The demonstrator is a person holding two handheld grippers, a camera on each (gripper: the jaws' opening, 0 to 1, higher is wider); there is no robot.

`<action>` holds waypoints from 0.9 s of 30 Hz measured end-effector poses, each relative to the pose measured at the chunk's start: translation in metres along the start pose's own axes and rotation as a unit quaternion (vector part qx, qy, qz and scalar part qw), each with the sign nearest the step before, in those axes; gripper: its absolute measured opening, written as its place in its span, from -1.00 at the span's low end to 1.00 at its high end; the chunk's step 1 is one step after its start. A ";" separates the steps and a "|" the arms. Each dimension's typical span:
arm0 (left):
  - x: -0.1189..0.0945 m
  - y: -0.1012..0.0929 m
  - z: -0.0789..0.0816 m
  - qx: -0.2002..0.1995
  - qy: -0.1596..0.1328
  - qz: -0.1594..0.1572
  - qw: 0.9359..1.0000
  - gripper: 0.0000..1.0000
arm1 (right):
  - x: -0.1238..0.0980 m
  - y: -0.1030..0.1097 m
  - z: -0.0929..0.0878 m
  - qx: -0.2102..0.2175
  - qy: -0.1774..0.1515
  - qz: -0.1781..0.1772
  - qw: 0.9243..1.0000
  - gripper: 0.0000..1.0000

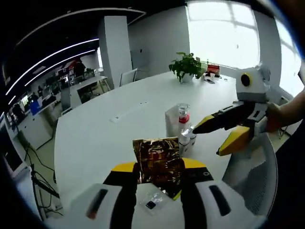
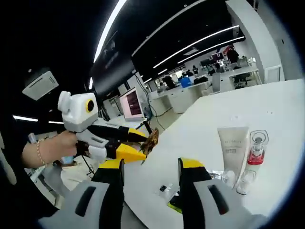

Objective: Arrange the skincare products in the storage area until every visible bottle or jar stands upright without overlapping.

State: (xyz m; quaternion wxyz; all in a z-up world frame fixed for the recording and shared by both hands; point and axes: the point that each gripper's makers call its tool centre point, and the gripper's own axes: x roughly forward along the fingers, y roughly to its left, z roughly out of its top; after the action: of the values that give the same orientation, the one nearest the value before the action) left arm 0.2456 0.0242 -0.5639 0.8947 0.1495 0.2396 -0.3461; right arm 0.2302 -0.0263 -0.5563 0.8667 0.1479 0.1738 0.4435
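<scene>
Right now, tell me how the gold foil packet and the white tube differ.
The gold foil packet is crinkled, shiny and flat, while the white tube is smooth, matte and tapered. The packet is held off the table in the left claw; the tube stands upright on the white table, cap down, beside a clear bottle with a red band. Both sit near the table's edge.

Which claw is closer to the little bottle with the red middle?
The right claw. In the left gripper view its tips reach right beside the red-banded bottle and the white tube. The left claw is farther back, shut on a gold foil packet.
</scene>
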 end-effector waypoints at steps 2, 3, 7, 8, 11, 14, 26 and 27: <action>0.000 -0.003 0.001 0.007 -0.001 0.001 1.000 -0.27 | 0.003 0.000 0.002 0.010 -0.003 0.002 1.000 -0.23; 0.000 -0.005 0.001 0.006 -0.002 0.002 1.000 -0.27 | 0.004 0.001 0.002 0.016 -0.004 0.003 1.000 -0.27; -0.001 -0.009 0.005 0.001 -0.009 0.001 1.000 -0.27 | 0.007 0.001 0.003 0.033 -0.007 0.004 0.999 -0.45; -0.001 -0.009 0.005 0.000 -0.012 0.002 1.000 -0.27 | 0.008 0.002 0.004 0.037 -0.008 0.006 0.999 -0.49; -0.002 -0.009 0.008 -0.004 -0.019 0.002 1.000 -0.27 | 0.010 0.000 0.002 0.046 -0.004 0.004 0.999 -0.61; -0.002 -0.011 0.011 -0.003 -0.022 0.000 1.000 -0.26 | 0.012 -0.003 0.004 0.052 -0.008 0.002 0.999 -0.69; 0.002 -0.013 0.007 -0.003 -0.021 -0.009 1.000 -0.21 | 0.017 -0.006 0.003 0.060 -0.002 0.015 0.998 -0.98; 0.001 -0.012 0.007 -0.004 -0.024 -0.011 1.000 -0.20 | 0.017 -0.006 0.003 0.062 -0.001 0.013 0.998 -0.98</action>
State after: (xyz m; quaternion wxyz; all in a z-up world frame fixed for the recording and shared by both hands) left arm 0.2401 0.0115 -0.5598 0.8968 0.1352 0.2209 -0.3587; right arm 0.2444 -0.0161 -0.5591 0.8503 0.2039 0.1977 0.4430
